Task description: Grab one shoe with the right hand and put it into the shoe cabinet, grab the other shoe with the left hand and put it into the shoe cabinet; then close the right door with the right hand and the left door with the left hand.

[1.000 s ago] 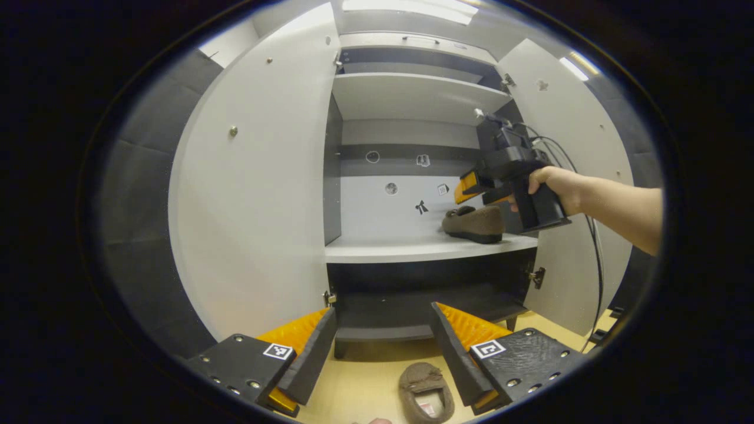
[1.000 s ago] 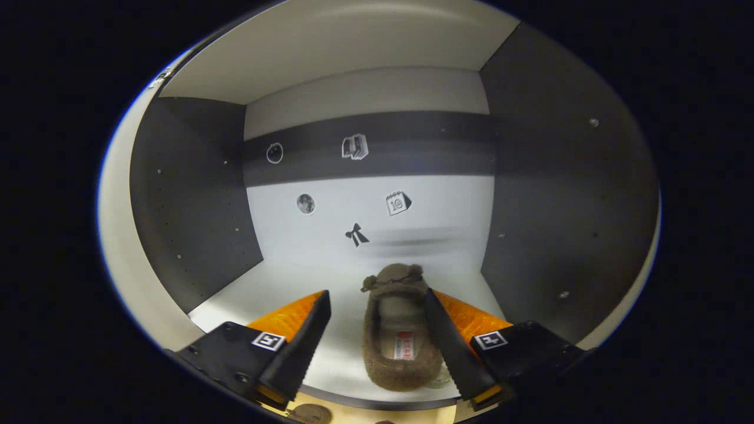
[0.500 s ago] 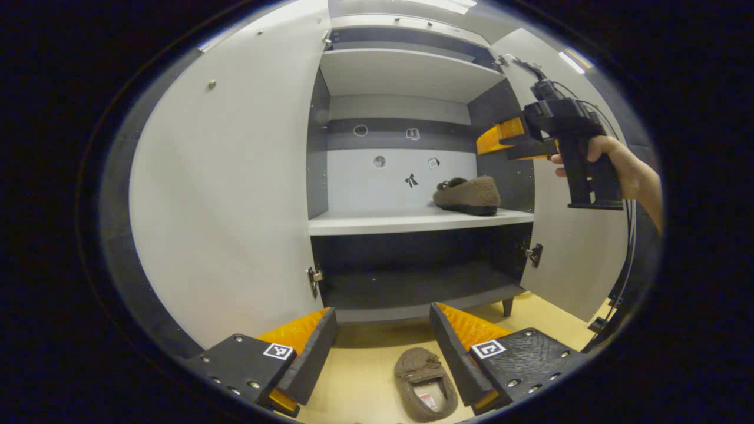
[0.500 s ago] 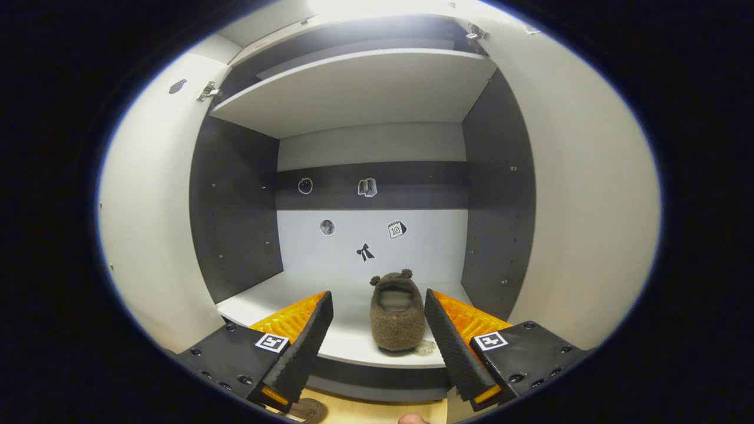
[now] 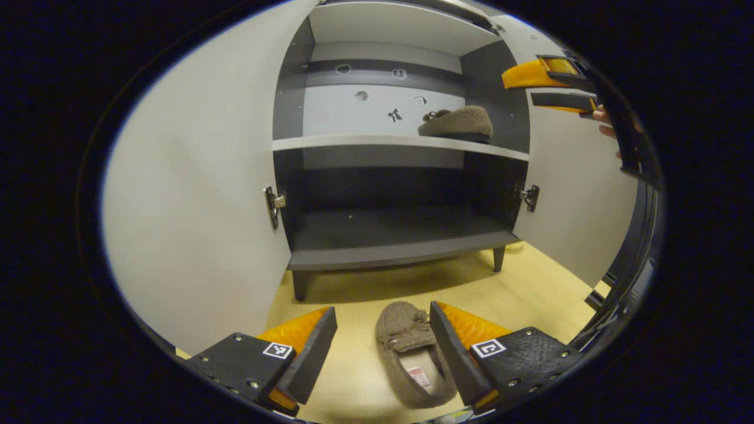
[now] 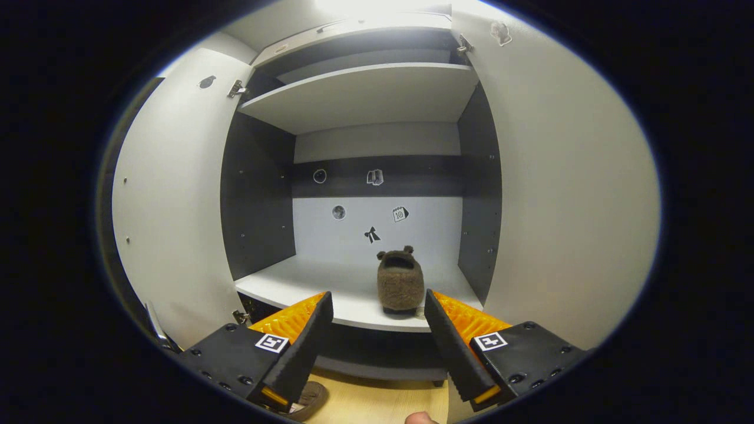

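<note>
I see the shoe cabinet [image 5: 400, 235] standing wide open, its left door [image 5: 194, 200] and right door [image 5: 574, 194] both swung out over the pale wood floor [image 5: 530, 294]. On its white middle shelf [image 6: 347, 291] one brown shoe [image 6: 400, 281] sits toward the right, heel facing my right claw [image 6: 377, 347]. That claw hangs in front of the shelf edge with its fingers spread wide, empty and touching nothing. The other brown shoe [image 5: 412, 353] lies on the floor in front of the cabinet, toe pointing toward it. My left claw [image 5: 383, 353] is low over this shoe, fingers wide apart with the shoe between them; the right finger overlaps the shoe's edge, but I cannot tell whether it touches. In the left gripper view, the right claw appears high at the right edge, held by a hand [image 5: 607, 118].
</note>
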